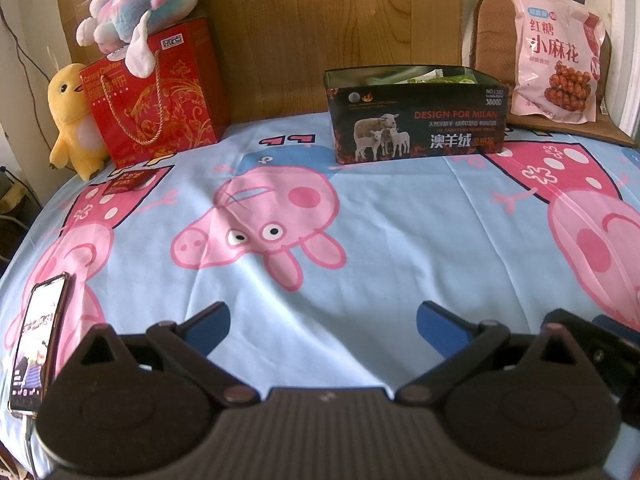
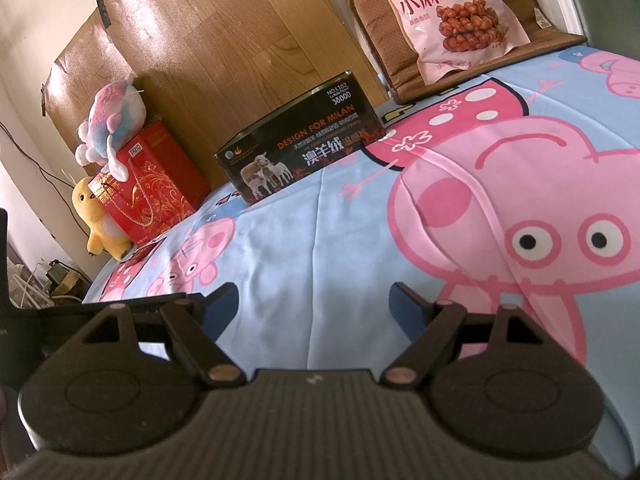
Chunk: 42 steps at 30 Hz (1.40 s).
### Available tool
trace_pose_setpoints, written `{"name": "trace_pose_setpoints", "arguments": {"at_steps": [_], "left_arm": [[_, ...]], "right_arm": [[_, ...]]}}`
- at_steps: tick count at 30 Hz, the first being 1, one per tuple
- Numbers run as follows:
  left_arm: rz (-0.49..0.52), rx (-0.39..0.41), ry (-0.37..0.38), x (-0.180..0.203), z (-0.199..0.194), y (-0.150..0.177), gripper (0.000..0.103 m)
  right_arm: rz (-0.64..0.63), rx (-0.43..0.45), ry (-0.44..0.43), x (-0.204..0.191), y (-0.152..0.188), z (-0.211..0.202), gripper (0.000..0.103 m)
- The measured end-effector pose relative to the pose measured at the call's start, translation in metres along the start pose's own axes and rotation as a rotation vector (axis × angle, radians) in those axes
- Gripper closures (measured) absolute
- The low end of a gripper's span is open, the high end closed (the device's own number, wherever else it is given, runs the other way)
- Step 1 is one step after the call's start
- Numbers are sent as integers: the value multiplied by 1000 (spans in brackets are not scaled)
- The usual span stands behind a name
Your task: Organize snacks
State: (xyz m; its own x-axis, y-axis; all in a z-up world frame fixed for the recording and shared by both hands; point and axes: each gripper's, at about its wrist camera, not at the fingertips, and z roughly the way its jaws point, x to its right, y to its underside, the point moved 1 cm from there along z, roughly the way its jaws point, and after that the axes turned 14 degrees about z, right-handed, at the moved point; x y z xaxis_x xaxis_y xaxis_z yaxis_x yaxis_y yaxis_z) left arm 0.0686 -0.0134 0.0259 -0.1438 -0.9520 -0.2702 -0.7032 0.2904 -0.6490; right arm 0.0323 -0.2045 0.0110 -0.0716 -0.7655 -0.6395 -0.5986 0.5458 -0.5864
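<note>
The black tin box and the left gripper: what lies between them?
Only bare cartoon pig bedsheet lies between the black tin box and the open left gripper, as the left wrist view shows.

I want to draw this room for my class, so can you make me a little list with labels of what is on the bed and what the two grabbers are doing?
surface: cartoon pig bedsheet
middle back: open black tin with green packets inside
back right: pink snack bag leaning on a brown chair cushion
back left: red gift bag, pastel plush toy on top, yellow plush toy beside it
near left: phone, screen lit
left gripper: open, empty
right gripper: open, empty
</note>
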Motion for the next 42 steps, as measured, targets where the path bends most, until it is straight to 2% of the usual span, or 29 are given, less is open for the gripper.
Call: {"name": "trace_pose_setpoints", "arguments": {"at_steps": [42], "left_arm": [[5, 10, -23, -1, 1, -1, 0]], "right_arm": [[3, 1, 1, 0, 1, 0, 18]]}}
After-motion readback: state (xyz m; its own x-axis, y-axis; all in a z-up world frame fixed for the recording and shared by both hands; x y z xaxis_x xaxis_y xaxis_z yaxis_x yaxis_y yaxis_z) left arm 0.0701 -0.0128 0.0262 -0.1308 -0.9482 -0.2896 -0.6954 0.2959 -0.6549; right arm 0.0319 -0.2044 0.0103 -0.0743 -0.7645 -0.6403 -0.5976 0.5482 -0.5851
